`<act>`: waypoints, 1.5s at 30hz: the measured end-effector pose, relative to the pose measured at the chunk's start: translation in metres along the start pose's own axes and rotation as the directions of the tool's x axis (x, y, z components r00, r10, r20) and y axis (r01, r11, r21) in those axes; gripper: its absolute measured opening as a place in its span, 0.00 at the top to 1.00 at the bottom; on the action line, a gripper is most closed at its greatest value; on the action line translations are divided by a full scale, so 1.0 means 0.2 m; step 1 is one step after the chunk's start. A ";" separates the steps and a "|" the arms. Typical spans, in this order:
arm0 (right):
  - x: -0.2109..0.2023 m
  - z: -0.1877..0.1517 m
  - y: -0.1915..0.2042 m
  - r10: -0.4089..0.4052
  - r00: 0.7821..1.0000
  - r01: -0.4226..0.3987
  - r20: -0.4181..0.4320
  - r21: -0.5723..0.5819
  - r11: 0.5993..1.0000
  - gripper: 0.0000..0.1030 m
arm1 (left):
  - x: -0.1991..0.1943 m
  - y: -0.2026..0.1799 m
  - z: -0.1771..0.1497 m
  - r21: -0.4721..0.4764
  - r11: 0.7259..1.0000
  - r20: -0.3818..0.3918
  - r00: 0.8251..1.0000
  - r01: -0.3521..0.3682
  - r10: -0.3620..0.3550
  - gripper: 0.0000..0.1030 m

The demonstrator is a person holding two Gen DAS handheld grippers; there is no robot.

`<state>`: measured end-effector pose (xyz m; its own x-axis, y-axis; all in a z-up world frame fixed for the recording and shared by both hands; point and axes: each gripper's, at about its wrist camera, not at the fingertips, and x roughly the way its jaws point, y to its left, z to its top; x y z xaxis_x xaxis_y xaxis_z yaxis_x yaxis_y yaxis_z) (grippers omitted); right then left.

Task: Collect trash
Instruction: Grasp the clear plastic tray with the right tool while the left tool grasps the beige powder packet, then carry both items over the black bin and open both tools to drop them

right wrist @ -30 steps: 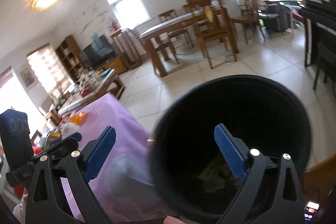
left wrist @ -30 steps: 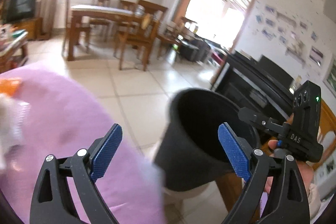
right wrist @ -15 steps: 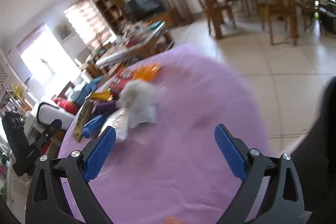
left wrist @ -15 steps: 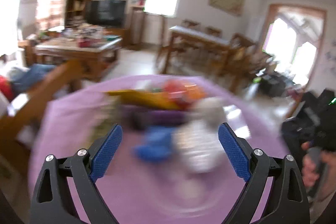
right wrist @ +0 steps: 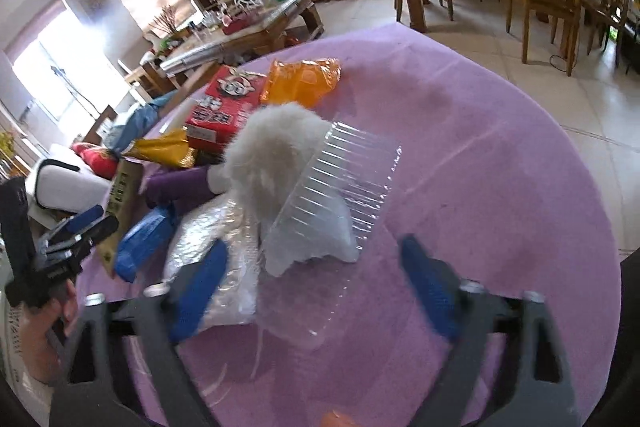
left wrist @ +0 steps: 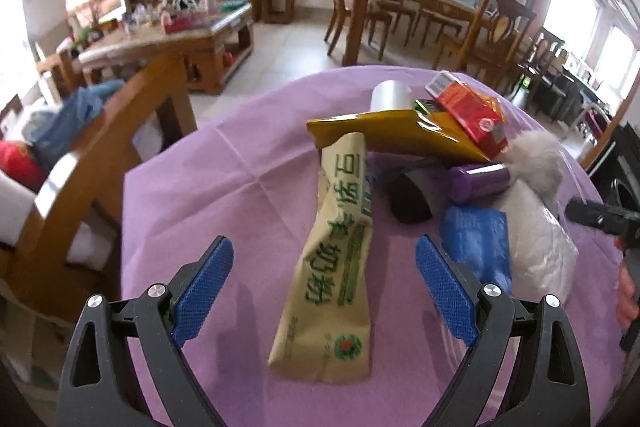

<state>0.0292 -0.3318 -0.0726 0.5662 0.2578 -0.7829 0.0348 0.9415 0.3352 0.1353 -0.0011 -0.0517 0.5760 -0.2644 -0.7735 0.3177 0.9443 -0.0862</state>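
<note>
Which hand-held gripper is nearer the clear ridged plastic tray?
Right. The right hand-held gripper is open just before the clear ridged plastic tray; the left hand-held gripper frames the beige wrapper.

The yellow packet hides the beige wrapper's far end, ahead of the left jaws. Right gripper is motion-blurred.

A heap of trash lies on the purple-covered surface. In the left wrist view a crumpled beige wrapper with green characters stretches from 6 o'clock up toward the centre, its top tucked under a yellow foil packet. A red carton rests tilted on that packet at 1 o'clock. Toward 3 o'clock lie a purple tube, a blue wrapper, a white fluffy ball and a silvery bag. In the right wrist view a clear ribbed plastic tray leans on the fluff, an orange wrapper lying at 11 o'clock.
</note>
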 end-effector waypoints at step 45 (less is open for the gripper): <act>-1.00 -0.30 -0.69 -0.050 0.909 0.029 0.414 0.057 0.998 0.63 | -0.34 -1.67 -0.07 0.287 0.798 0.111 0.809 0.530 -0.577 0.69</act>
<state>-0.1375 -0.4995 0.0065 0.8536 0.0976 -0.5116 0.0978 0.9348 0.3415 -0.0206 -0.2963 0.0198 0.3662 -0.7805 -0.5066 0.7750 0.5572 -0.2982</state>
